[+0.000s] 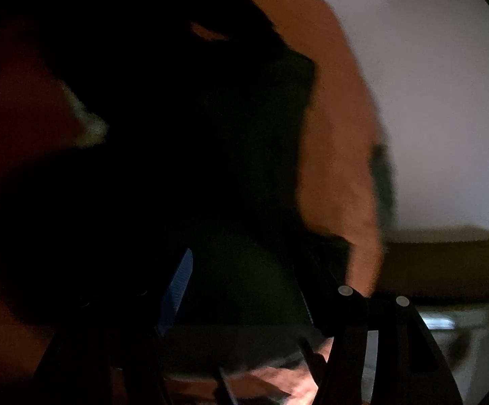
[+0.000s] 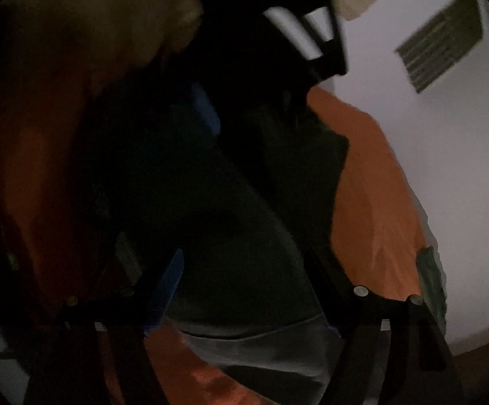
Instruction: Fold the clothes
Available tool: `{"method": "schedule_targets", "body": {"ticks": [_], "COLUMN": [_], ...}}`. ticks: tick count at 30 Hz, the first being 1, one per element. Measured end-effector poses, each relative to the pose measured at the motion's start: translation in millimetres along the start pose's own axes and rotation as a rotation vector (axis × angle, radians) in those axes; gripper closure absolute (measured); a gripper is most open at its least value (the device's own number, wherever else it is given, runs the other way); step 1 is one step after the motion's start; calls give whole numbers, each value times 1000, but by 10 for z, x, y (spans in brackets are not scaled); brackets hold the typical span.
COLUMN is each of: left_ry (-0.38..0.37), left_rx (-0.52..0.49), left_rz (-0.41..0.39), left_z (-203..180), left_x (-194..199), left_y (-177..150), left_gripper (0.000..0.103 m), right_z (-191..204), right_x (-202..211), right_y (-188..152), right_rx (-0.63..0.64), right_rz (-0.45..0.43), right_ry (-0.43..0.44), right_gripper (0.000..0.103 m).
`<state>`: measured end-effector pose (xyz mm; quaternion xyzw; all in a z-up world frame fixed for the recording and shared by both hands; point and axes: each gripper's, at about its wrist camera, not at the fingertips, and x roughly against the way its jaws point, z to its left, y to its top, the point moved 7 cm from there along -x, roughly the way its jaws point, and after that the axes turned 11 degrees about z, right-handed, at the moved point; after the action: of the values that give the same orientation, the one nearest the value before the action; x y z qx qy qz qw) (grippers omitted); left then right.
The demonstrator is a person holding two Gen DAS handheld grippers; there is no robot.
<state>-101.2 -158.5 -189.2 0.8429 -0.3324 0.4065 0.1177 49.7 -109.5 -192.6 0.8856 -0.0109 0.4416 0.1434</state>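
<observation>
An orange garment with a dark panel hangs lifted in the air and fills both dim, blurred views. It also shows in the right wrist view. My left gripper has dark cloth between its blue-padded fingers. My right gripper has dark and grey cloth between its fingers. The other gripper's black frame is seen above in the right wrist view, close by. The jaw gaps look wide, but cloth hides the tips.
A white wall with a vent is behind. A brown box sits low right in the left wrist view, over a white appliance. The person's hand shows at the bottom.
</observation>
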Motion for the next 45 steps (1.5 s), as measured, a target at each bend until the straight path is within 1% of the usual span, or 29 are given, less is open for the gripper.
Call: {"method": "schedule_targets", "body": {"ticks": [1, 2, 5, 6, 7, 8, 12, 13, 15, 16, 17, 18, 19, 20, 21, 22, 24, 28, 30, 32, 33, 34, 35, 36, 37, 38, 39, 41, 45], "left_ry": [25, 29, 7, 9, 11, 9, 0, 1, 1, 0, 0, 1, 2, 3, 5, 8, 14, 15, 10, 13, 14, 14, 14, 11, 8, 6, 7, 16, -6], "left_rx": [3, 6, 25, 32, 39, 45, 56, 53, 41, 36, 31, 25, 19, 13, 8, 4, -10, -21, -19, -15, -14, -14, -15, -15, -13, -11, -10, -8, -4], "left_rz": [-15, -22, -29, -31, -32, -29, -13, -11, -2, 3, 9, 16, 23, 31, 38, 46, 62, 90, 88, 80, 77, 77, 79, 81, 81, 79, 78, 80, 77], "left_z": [27, 33, 4, -7, 38, 106, 110, 97, 110, 124, 126, 115, 104, 93, 84, 75, 65, 72, 79, 78, 62, 47, 40, 31, 29, 44, 60, 79, 65], "left_x": [10, 17, -22, -66, -34, 38, 68, 59, 92, 118, 128, 122, 115, 108, 98, 85, 56, 14, 13, 19, 3, -11, -20, -33, -46, -51, -58, -81, -62], "left_y": [17, 32, 67, 83, 82, 69, 34, 28, 4, -9, -23, -37, -50, -64, -79, -95, -144, -234, -238, -232, -231, -236, -243, -249, -249, -243, -236, -226, -217], "left_gripper": [40, 40, 40, 40, 40, 40, 40, 40, 40, 40, 40, 40, 40, 40, 40, 40, 40, 40, 40, 40, 40, 40, 40, 40, 40, 40, 40, 40, 40], "right_z": [70, 126, -7, -76, -153, -248, -679, -783, -958, -1014, -1066, -1046, -996, -962, -928, -900, -856, -811, -761, -617, -548, -473, -394, -378, -387, -430, -499, -645, -1089], "right_x": [-55, -106, -297, -333, -372, -402, -364, -361, -385, -413, -420, -420, -419, -428, -443, -455, -484, -542, -464, -387, -389, -412, -470, -539, -606, -662, -677, -652, -331], "right_y": [-23, -47, -174, -204, -238, -276, -430, -475, -570, -635, -667, -682, -696, -714, -735, -729, -720, -755, -714, -649, -638, -637, -653, -686, -724, -763, -788, -813, -741], "right_rx": [37, 64, -13, -65, -122, -177, -313, -355, -445, -498, -528, -529, -524, -515, -508, -508, -517, -519, -497, -440, -407, -368, -326, -332, -356, -400, -466, -581, -628], "right_rz": [17, 32, 62, 74, 88, 97, 61, 69, 97, 108, 106, 110, 117, 124, 131, 135, 143, 188, 178, 155, 160, 173, 204, 237, 269, 295, 286, 239, 95], "right_ry": [-24, -35, 41, 87, 138, 163, 88, 97, 165, 250, 314, 356, 395, 398, 381, 377, 390, 420, 433, 460, 459, 435, 386, 340, 298, 266, 277, 310, 158], "right_gripper": [30, 30, 32, 49, 87, 103, 103, 103, 103, 103, 103, 99, 83, 70, 38, 24, 24, 19, 19, 13, 8, 8, 8, 13, 54, 81, 91, 95, 96]}}
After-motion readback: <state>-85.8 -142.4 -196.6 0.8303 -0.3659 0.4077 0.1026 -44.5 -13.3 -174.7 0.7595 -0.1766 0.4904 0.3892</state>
